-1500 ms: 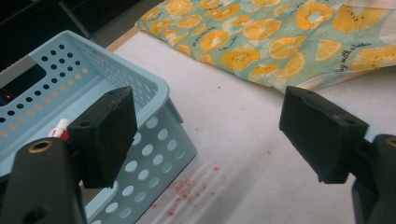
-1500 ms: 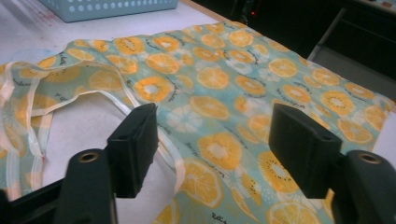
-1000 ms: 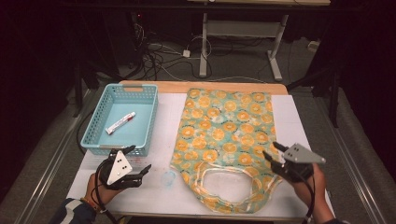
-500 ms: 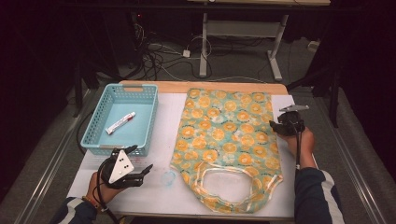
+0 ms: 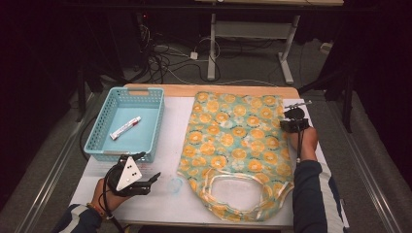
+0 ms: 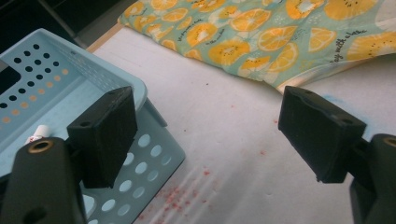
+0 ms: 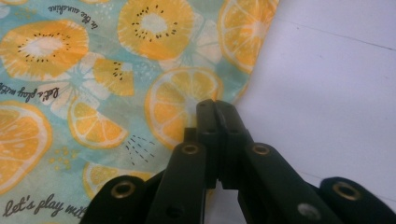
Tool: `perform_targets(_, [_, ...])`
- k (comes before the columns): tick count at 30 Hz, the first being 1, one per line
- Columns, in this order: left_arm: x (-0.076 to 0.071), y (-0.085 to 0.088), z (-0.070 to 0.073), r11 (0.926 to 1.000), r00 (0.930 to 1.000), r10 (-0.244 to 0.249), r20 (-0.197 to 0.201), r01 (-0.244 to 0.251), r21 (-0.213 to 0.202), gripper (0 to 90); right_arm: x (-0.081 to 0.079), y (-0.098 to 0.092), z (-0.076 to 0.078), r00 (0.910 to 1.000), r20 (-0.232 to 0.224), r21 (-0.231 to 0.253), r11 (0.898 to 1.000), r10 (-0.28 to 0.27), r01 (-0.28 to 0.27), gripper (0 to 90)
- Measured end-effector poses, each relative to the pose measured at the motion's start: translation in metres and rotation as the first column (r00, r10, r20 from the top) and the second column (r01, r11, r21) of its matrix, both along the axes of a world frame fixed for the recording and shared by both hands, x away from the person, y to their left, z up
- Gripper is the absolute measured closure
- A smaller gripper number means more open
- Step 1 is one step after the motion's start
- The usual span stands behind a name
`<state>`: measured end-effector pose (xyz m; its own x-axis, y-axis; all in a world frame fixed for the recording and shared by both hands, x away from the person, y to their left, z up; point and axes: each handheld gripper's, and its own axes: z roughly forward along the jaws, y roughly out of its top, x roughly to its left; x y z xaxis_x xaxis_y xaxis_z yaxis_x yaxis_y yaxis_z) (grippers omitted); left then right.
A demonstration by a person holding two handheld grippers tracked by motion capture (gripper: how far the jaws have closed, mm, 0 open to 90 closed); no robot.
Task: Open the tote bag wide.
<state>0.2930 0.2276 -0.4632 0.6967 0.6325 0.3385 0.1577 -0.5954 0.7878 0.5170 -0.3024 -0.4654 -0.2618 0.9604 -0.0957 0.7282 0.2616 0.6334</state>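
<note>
Pinching the right edge of the fruit-print cloth spread on the table, the right gripper has just closed its jaws; the left gripper hangs wide open beside the blue basket.

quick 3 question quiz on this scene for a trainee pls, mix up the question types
1. True or false: the right gripper has its jaws wide apart.
2. What lies in the blue basket? A) a small white tube B) a spoon C) scissors
3. Which edge of the fruit-print garment is the right gripper at?

Key:
1. False; the jaws are shut at the cloth's edge.
2. A, the small white tube.
3. The right-hand edge, near the far corner.
</note>
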Motion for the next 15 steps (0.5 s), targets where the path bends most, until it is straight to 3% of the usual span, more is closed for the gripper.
perform_targets(3, [0.000, 0.000, 0.001, 1.0000, 1.0000, -0.003, -0.001, 0.003, -0.004, 19.2, -0.004, -0.001, 0.000, 0.9997, 0.006, -0.007, 1.000, -0.023, 0.023, 90.0])
perform_targets(5, [0.001, 0.000, 0.001, 1.0000, 1.0000, -0.006, 0.001, 0.006, -0.003, 19.6, -0.015, -0.007, 0.000, 0.9974, 0.011, -0.007, 0.997, -0.072, 0.072, 90.0])
perform_targets(8, [0.001, 0.000, 0.002, 0.9999, 0.9999, -0.011, 0.007, 0.011, -0.002, 19.6, -0.031, -0.014, 0.001, 0.9975, 0.002, -0.072, 0.995, -0.071, 0.071, 90.0])
perform_targets(9, [0.001, 0.000, 0.002, 0.9999, 0.9999, -0.011, 0.013, 0.011, 0.002, 19.6, -0.031, -0.014, 0.001, 0.9975, 0.002, -0.072, 0.995, -0.071, 0.071, 90.0])
perform_targets(10, [0.000, 0.001, 0.003, 0.9999, 0.9998, -0.014, 0.016, 0.014, 0.004, 19.7, -0.042, -0.018, 0.003, 0.9981, -0.009, -0.102, 0.993, -0.061, 0.060, 90.0])
perform_targets(14, [-0.002, 0.002, 0.004, 0.9999, 0.9996, -0.011, 0.024, 0.011, 0.003, 19.6, -0.071, -0.023, 0.002, 0.9997, -0.006, -0.092, 0.995, -0.022, 0.022, 90.0])
perform_targets(15, [-0.002, 0.002, 0.004, 1.0000, 0.9997, -0.008, 0.023, 0.008, 0.001, 19.6, -0.071, -0.023, 0.002, 0.9997, -0.006, -0.092, 0.995, -0.022, 0.022, 90.0])
